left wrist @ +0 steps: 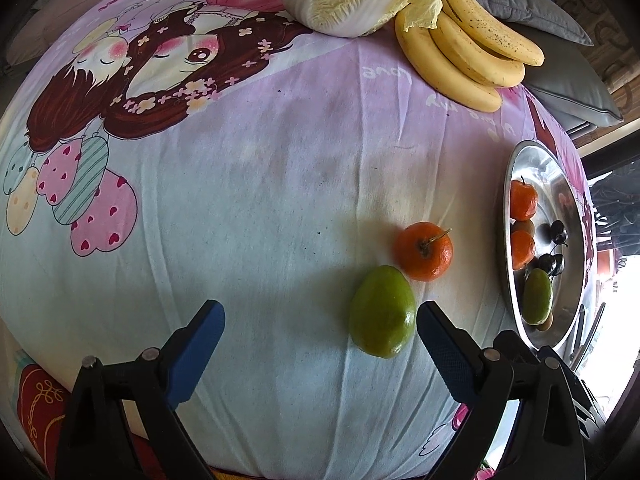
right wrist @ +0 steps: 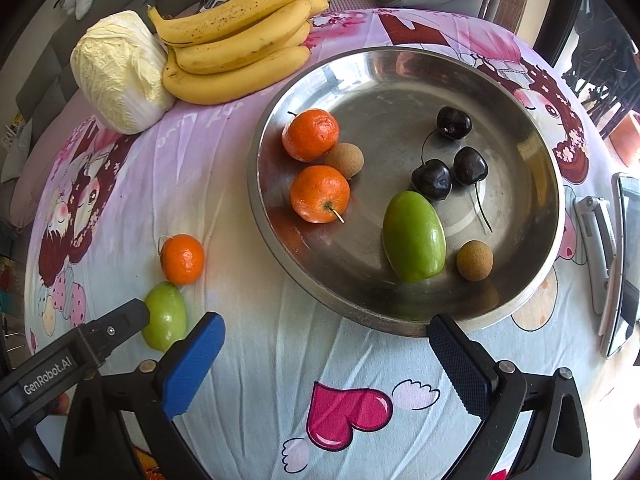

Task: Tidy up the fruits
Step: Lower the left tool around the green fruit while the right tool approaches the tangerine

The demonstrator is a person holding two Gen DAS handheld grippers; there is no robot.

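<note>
1. Stainless steel basin point(right wrist: 404, 80), round, shallow, glossy, sits on a printed cotton cloth point(right wrist: 320, 360) with cartoon girls and hearts.
2. Inside the basin: two dimpled tangerines point(right wrist: 310, 135) toward its left wall, a rough brown longan point(right wrist: 345, 159) touching both, three glossy dark cherries point(right wrist: 454, 122) with thin stems near centre, a smooth oval green fruit point(right wrist: 414, 236), and a second longan point(right wrist: 475, 260) just right of it.
3. Left of the basin, on the cloth: a loose tangerine point(left wrist: 423, 251) with stem, and touching it a second green oval fruit point(left wrist: 382, 311).
4. Beyond the basin's far-left rim: a speckled banana bunch point(right wrist: 236, 40) against a crinkly pale napa cabbage point(right wrist: 120, 72).
5. Left gripper point(left wrist: 320, 322): blue ribbed pads spread wide, the loose green fruit between them, nearer the right pad, no visible contact.
6. Right gripper point(right wrist: 326, 334): pads apart, nothing between them, hovering at the basin's near rim.
</note>
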